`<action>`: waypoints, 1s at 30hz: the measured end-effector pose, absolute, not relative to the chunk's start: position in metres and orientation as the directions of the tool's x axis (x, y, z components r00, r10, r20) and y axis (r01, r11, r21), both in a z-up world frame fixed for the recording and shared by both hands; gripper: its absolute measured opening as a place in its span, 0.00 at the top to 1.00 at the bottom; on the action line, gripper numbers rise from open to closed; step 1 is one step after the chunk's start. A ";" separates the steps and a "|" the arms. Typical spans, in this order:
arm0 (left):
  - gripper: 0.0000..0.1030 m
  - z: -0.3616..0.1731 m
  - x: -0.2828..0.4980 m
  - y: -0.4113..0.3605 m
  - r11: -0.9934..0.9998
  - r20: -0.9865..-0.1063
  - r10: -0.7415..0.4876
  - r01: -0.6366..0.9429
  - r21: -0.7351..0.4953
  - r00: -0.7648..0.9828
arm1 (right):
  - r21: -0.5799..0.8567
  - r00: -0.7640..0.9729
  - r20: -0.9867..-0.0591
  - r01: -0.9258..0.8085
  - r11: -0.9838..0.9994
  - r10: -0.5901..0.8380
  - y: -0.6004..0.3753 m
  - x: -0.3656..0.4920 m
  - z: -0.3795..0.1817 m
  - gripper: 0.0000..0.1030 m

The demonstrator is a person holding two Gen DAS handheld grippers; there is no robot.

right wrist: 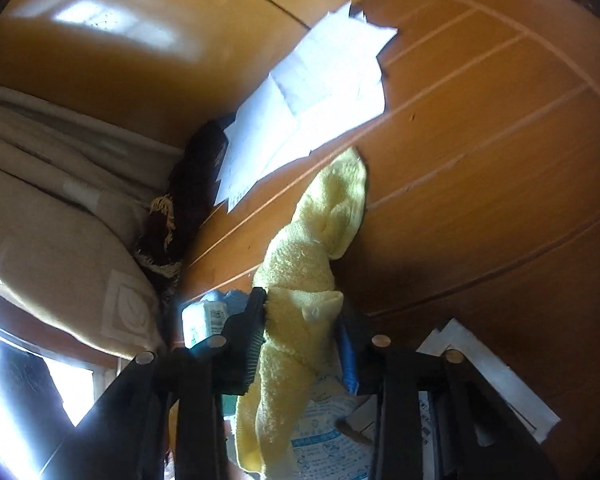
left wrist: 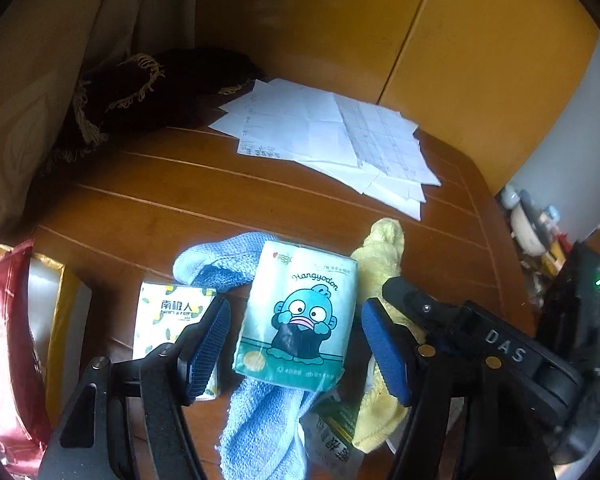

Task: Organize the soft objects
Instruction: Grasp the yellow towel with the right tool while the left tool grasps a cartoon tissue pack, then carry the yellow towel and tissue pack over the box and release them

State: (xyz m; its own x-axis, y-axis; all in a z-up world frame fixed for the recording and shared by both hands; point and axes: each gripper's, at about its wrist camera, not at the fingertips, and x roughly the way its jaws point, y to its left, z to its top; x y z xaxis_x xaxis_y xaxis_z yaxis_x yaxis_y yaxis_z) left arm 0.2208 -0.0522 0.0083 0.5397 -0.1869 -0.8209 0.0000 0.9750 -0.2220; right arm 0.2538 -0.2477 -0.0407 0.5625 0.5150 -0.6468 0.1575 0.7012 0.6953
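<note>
Left wrist view: the left gripper (left wrist: 296,354), its blue-padded fingers (left wrist: 206,346) spread wide and holding nothing, hovers over a teal cartoon-printed tissue pack (left wrist: 298,314) on the brown wooden table (left wrist: 180,196). That pack lies on a crumpled light-blue knitted cloth (left wrist: 256,420). Just left of the pack sits a white lemon-patterned tissue pack (left wrist: 168,316); just right of it lies a fluffy yellow towel (left wrist: 380,264), where the black right gripper (left wrist: 412,300) reaches in. Farther left of the pack is a shiny red and gold foil bag (left wrist: 8,320). Behind the pack, white printed paper sheets (left wrist: 332,140) are spread, with a dark fringed cloth (left wrist: 152,92) to their left.

Right wrist view: the right gripper (right wrist: 300,344) is clenched on the yellow towel (right wrist: 300,280), which trails across the table (right wrist: 480,160) toward the paper sheets (right wrist: 312,92). Left of the towel, a corner of the teal pack (right wrist: 202,320) shows; under the towel lies a blue-printed white plastic packet (right wrist: 324,432).
</note>
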 end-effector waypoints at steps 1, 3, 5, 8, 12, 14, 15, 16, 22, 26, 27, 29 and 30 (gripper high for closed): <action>0.32 0.006 0.223 -0.053 0.974 -0.822 -0.191 -0.003 -0.228 0.536 | 0.691 0.560 -0.650 0.154 0.706 0.514 -0.247 0.254 -0.040 0.71; 0.37 0.000 0.226 -0.053 0.972 -0.834 -0.195 -0.015 -0.237 0.517 | 0.697 0.565 -0.646 0.162 0.699 0.513 -0.249 0.252 -0.039 0.72; 0.46 -0.005 0.230 -0.053 0.972 -0.844 -0.186 -0.029 -0.232 0.504 | 0.708 0.571 -0.636 0.166 0.686 0.518 -0.253 0.251 -0.039 0.73; 0.51 -0.005 0.225 -0.044 0.960 -0.833 -0.213 -0.050 -0.276 0.510 | 0.699 0.581 -0.640 0.169 0.695 0.503 -0.253 0.249 -0.038 0.73; 0.54 0.010 0.205 -0.026 0.926 -0.791 -0.281 -0.064 -0.372 0.544 | 0.733 0.614 -0.588 0.129 0.668 0.526 -0.255 0.245 -0.031 0.74; 0.54 0.020 0.189 -0.018 0.913 -0.767 -0.305 -0.055 -0.404 0.564 | 0.760 0.638 -0.538 0.085 0.644 0.551 -0.255 0.241 -0.024 0.74; 0.54 0.024 0.181 -0.015 0.909 -0.758 -0.313 -0.050 -0.413 0.573 | 0.768 0.651 -0.513 0.056 0.638 0.560 -0.254 0.237 -0.019 0.74; 0.54 0.029 0.170 -0.011 0.907 -0.749 -0.317 -0.045 -0.419 0.581 | 0.769 0.662 -0.496 0.035 0.638 0.562 -0.253 0.235 -0.014 0.74; 0.54 0.041 0.102 0.029 0.884 -0.701 -0.339 -0.043 -0.465 0.627 | 0.785 0.646 -0.410 -0.108 0.610 0.644 -0.230 0.206 0.012 0.74; 0.54 0.040 0.057 0.058 0.874 -0.688 -0.320 -0.077 -0.480 0.652 | 0.763 0.607 -0.368 -0.236 0.602 0.704 -0.202 0.157 0.032 0.73; 0.54 0.042 0.046 0.066 0.873 -0.682 -0.306 -0.091 -0.480 0.664 | 0.752 0.597 -0.364 -0.265 0.604 0.715 -0.195 0.144 0.034 0.73; 0.54 0.047 0.026 0.082 0.873 -0.671 -0.271 -0.118 -0.473 0.690 | 0.736 0.574 -0.367 -0.302 0.606 0.732 -0.179 0.121 0.036 0.73; 0.54 0.050 0.018 0.090 0.873 -0.665 -0.256 -0.128 -0.471 0.702 | 0.733 0.559 -0.365 -0.321 0.600 0.745 -0.173 0.112 0.035 0.73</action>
